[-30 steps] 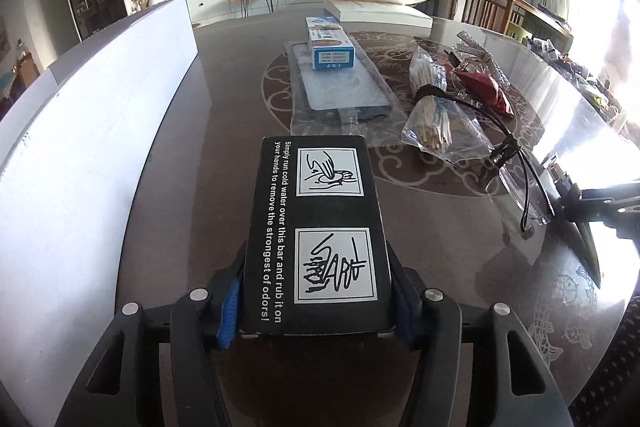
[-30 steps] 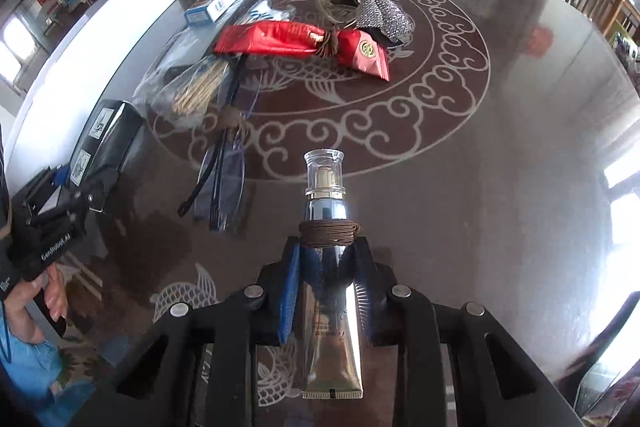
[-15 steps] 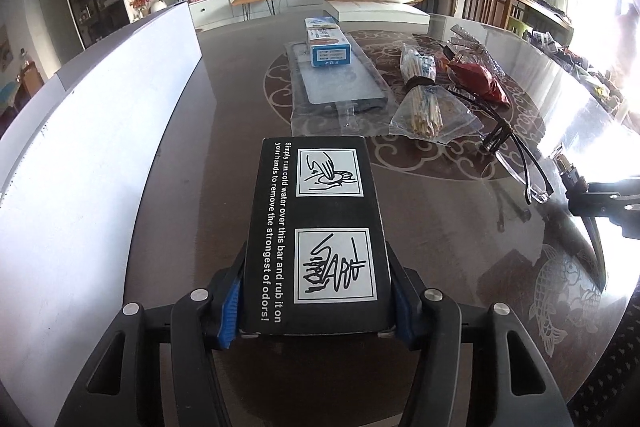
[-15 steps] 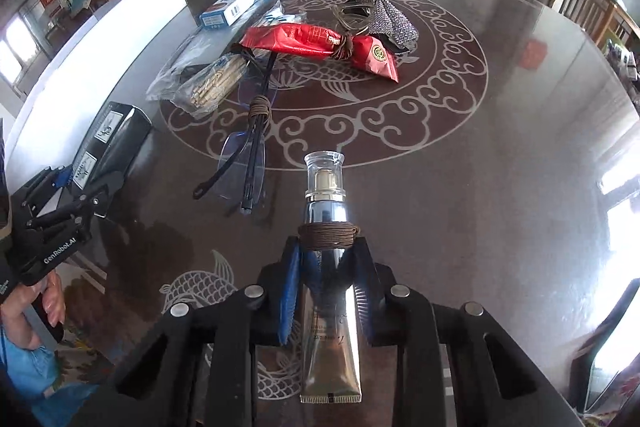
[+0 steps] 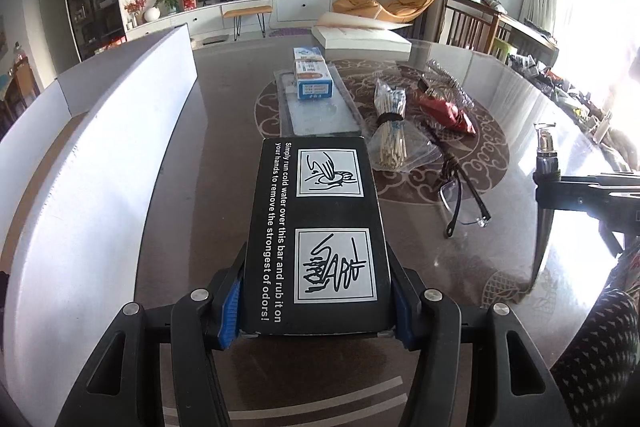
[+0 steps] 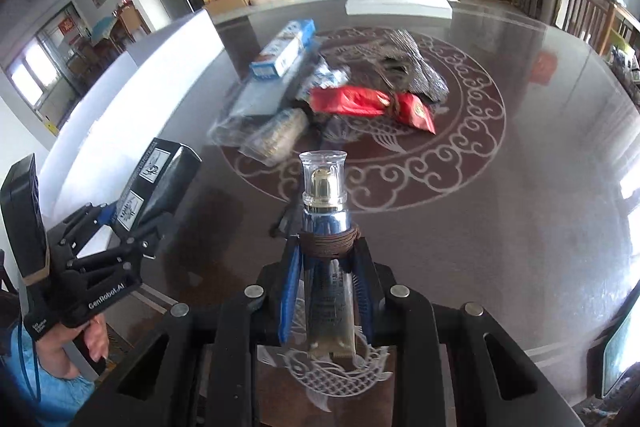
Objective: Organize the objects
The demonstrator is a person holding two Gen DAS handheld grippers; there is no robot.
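Note:
My left gripper (image 5: 318, 291) is shut on a black box (image 5: 316, 227) with white print and holds it above the dark table; the box also shows in the right wrist view (image 6: 154, 183). My right gripper (image 6: 326, 267) is shut on a silver tube (image 6: 326, 267) with a clear cap and a brown cord round its neck, raised above the table. The tube's cap also shows in the left wrist view (image 5: 545, 143). On the table lie a blue box (image 5: 312, 79), a bag of sticks (image 5: 390, 131), a red packet (image 6: 372, 103) and glasses (image 5: 460, 187).
A long white board (image 5: 100, 155) stands along the table's left side. A clear plastic sleeve (image 5: 320, 111) lies under the blue box. A silvery mesh bundle (image 6: 412, 63) lies behind the red packet. A white flat box (image 5: 360, 37) sits at the far edge.
Both grippers have drawn back and risen with their loads. The objects on the table look farther off. The right view has swung and is blurred.

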